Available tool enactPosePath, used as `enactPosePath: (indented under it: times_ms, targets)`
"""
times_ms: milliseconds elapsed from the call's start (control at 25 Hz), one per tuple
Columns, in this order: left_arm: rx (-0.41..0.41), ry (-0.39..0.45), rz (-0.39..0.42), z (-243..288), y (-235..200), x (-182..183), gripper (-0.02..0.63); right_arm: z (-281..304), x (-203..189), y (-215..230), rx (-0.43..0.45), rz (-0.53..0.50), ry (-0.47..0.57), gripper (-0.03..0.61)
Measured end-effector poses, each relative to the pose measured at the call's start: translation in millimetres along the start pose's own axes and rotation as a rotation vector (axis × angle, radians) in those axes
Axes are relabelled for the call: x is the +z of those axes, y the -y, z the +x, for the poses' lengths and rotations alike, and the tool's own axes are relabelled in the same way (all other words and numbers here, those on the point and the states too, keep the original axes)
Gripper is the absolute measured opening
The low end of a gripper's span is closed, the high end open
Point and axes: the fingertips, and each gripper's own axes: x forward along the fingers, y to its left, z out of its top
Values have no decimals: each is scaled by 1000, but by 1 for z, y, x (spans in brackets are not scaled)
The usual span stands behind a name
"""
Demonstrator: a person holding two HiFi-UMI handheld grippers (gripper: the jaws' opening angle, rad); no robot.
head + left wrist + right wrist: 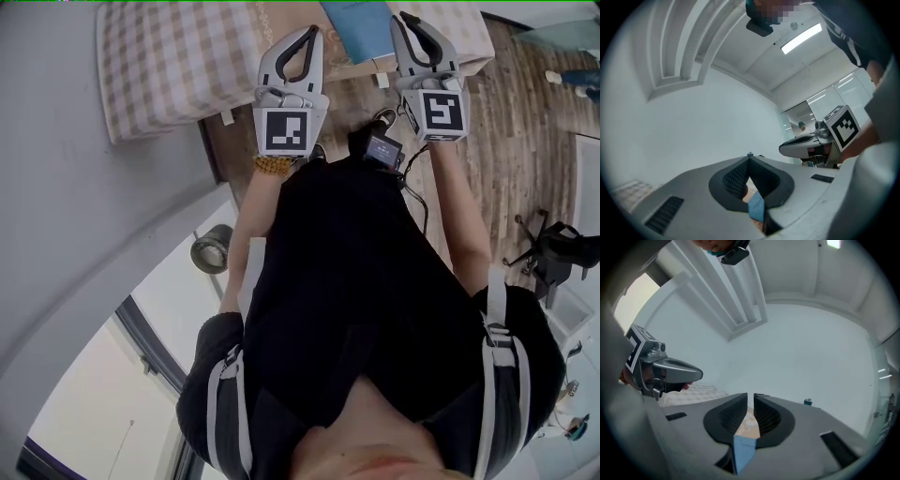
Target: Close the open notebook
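raising nothing: my left gripper (311, 34) pinching shut, empty; my right gripper (403, 20) standing barely apart, empty. blue notebook (361, 28) lying on checked-cloth table (169, 56), showing between both claw tips.

The grey plastic right gripper (750, 397) has its dark ribbed jaws a narrow slit apart, with nothing between them. Below the gap lies a flat blue notebook (743, 448) (a tan patch beside it). The grey left gripper (696, 373) hangs over pale checked cloth (701, 391).
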Motion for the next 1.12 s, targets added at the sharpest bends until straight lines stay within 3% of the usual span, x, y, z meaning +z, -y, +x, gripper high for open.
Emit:
enactPosePath:
  times_ms: [320, 560, 640, 1120]
  targets:
    - [19, 1, -17, -8, 4, -9, 8, -9, -8, -23, 33, 35, 14, 46]
    - [18, -25, -22, -11, 6, -24, 8, -9, -26, -41, 56, 88, -15, 44]
    - [20, -40, -27, -12, 6, -31, 8, -9, -35, -44, 56, 112, -31, 6]
    - [42, -102, -76, -25, -1, -68, 8, -9, -72, -64, 91, 196, -113, 6]
